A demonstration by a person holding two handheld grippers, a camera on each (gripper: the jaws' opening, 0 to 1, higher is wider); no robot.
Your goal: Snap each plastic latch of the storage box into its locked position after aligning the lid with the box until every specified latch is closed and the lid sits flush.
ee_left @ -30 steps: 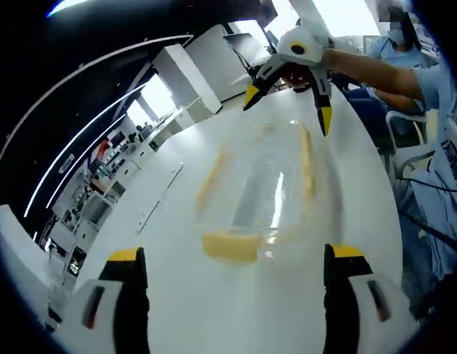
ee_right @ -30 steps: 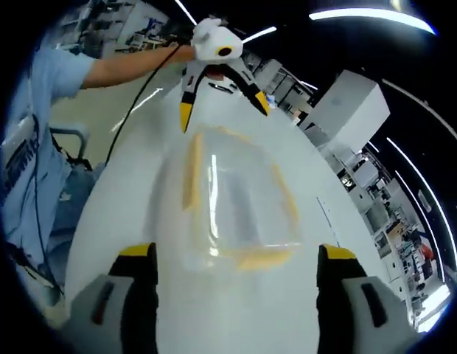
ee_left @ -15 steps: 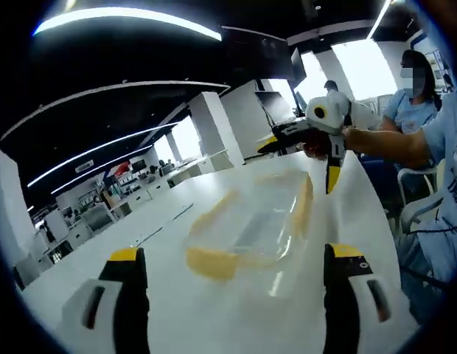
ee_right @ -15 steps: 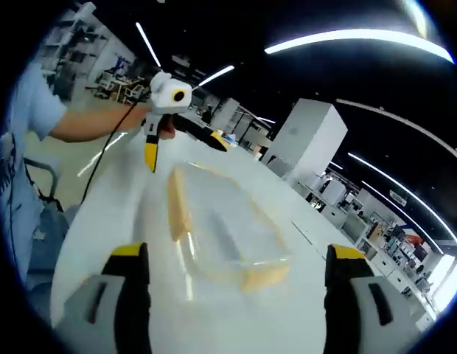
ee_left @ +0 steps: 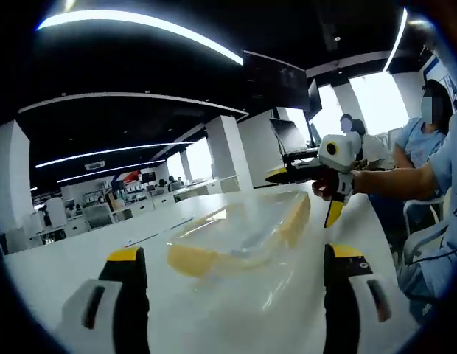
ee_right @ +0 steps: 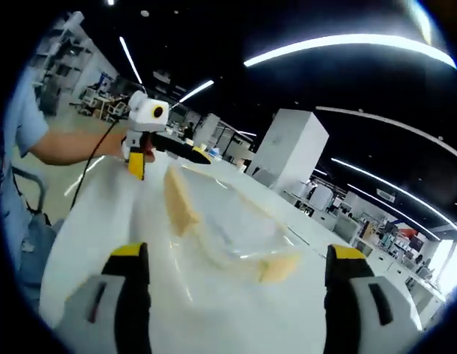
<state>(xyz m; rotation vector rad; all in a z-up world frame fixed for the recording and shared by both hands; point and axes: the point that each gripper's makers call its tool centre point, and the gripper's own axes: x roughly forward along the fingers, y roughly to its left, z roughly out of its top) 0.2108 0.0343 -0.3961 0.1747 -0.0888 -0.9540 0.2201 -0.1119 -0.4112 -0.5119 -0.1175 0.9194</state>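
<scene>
A clear plastic storage box [ee_left: 239, 232] with yellow latches [ee_left: 192, 259] lies on the white table, lid on. My left gripper [ee_left: 236, 295] is open, its yellow-tipped fingers [ee_left: 127, 258] standing short of the box's near end. Beyond the far end, a hand holds my right gripper [ee_left: 305, 195] open above the table. In the right gripper view the same box [ee_right: 225, 228] lies ahead with a latch [ee_right: 278, 267] at its near end and another latch [ee_right: 178, 200] along its left side. My right gripper [ee_right: 236, 295] is open and empty, and the left gripper [ee_right: 168, 161] hovers open past the box.
The white table [ee_left: 59, 258] runs wide around the box. A seated person [ee_left: 435, 140] and a chair are at the right in the left gripper view. A sleeve and arm [ee_right: 37, 140] come in from the left in the right gripper view. Desks and pillars stand far behind.
Both views have dropped and tilted down to near table height, so the box is seen from a low angle. Both grippers stay open. The box has not moved.
</scene>
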